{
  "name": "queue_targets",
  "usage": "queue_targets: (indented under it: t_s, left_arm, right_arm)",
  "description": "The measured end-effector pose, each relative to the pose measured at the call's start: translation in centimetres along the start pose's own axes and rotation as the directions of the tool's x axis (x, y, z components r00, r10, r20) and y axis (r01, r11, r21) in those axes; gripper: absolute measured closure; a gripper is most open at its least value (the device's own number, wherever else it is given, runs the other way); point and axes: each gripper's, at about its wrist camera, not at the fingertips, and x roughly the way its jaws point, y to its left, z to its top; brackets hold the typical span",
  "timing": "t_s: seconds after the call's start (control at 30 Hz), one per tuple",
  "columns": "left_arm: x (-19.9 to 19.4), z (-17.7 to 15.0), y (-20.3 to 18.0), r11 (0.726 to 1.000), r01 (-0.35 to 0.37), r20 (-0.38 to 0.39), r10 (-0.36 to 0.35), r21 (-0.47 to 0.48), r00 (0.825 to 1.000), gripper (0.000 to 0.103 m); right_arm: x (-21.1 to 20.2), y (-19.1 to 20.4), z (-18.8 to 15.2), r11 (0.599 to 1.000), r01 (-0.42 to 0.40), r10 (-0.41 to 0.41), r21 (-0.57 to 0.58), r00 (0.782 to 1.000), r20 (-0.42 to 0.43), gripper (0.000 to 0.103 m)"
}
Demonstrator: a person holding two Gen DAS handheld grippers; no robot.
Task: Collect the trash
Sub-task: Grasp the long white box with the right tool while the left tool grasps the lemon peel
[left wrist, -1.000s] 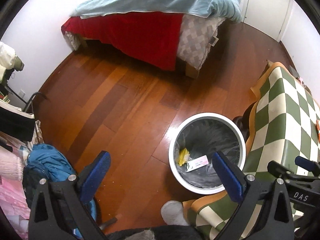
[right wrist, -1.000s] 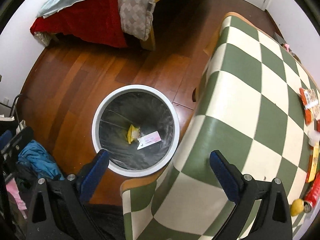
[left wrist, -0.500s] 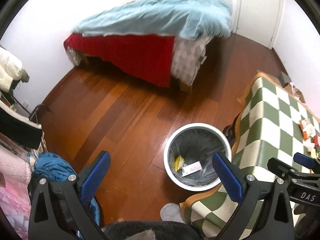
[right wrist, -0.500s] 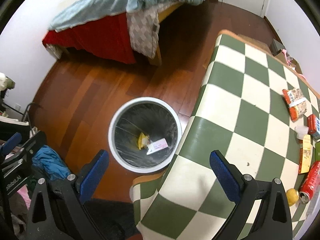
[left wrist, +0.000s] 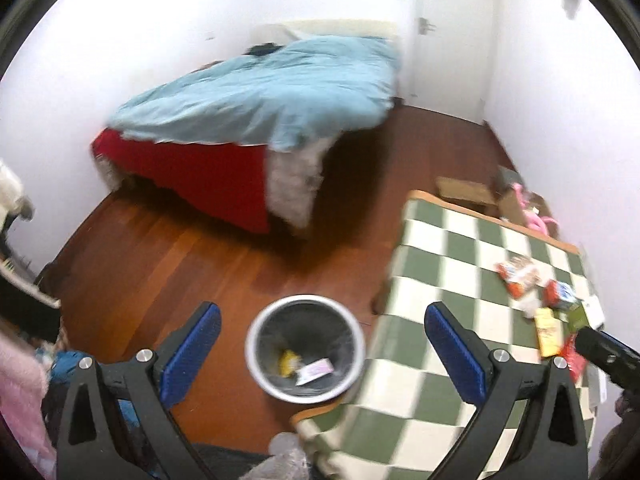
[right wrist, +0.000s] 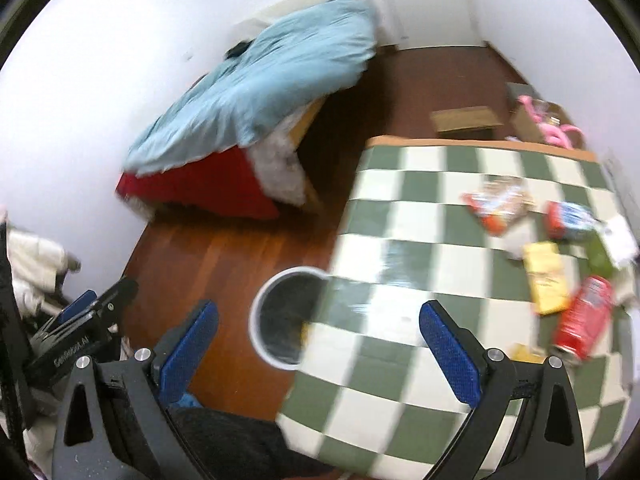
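Observation:
A white-rimmed trash bin (left wrist: 306, 347) with a dark liner stands on the wood floor beside the checkered table (left wrist: 460, 280); a yellow wrapper (left wrist: 289, 360) and a pale slip (left wrist: 315, 371) lie inside. The bin (right wrist: 280, 320) is partly hidden by the table edge in the right wrist view. Trash sits at the table's right side: a red can (right wrist: 582, 320), a yellow packet (right wrist: 546, 276), an orange snack bag (right wrist: 498, 204) and a red-blue wrapper (right wrist: 570, 218). My left gripper (left wrist: 320, 350) hangs open above the bin. My right gripper (right wrist: 318, 346) is open over the table's near edge, holding nothing.
A bed (left wrist: 260, 120) with a blue duvet and red sheet fills the far side. Cardboard boxes (right wrist: 466, 120) and a pink item (right wrist: 552, 126) lie beyond the table. Clothes and a blue bag (left wrist: 66, 364) crowd the left. A white door (left wrist: 448, 32) is in the far corner.
Both grippers have lifted and tilted up, so the bin looks smaller and lower and more of the room and the table's trash shows. Both stay open and empty.

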Motion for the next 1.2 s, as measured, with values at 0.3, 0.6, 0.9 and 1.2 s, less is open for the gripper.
queue_targets:
  t_s: [0.3,0.6,0.9,1.2]
  left_arm:
    - [8.2,-5.2,-17.6,0.970,0.160,-0.213,-0.119,0.184,0.970,0.000]
    - [11.5,-13.1,-29.1,0.882,0.348,-0.422,-0.196,0.319,0.885,0.000]
    - [13.5,-15.4,-32.4,0.838,0.390,-0.455,-0.197,0.381,0.868,0.033]
    - [12.2,-15.6,-31.6,0.835,0.387,-0.424,-0.210,0.391,0.881,0.074]
  right_arm:
    - [-7.1,-20.9,-3.1,0.924,0.295,-0.298,0.246,0.954,-0.025,0.022]
    - [-5.7,-37.1,-7.0,0.817,0.502,-0.447,0.284,0.862,-0.240,0.037]
    - [-0.5,-40.8,-7.8,0.818,0.533,-0.453,0.216,0.828,-0.329,0.036]
    - [0.9,-38.8,-8.8,0.844,0.498,-0.417,0.201,0.844,-0.338,0.062]
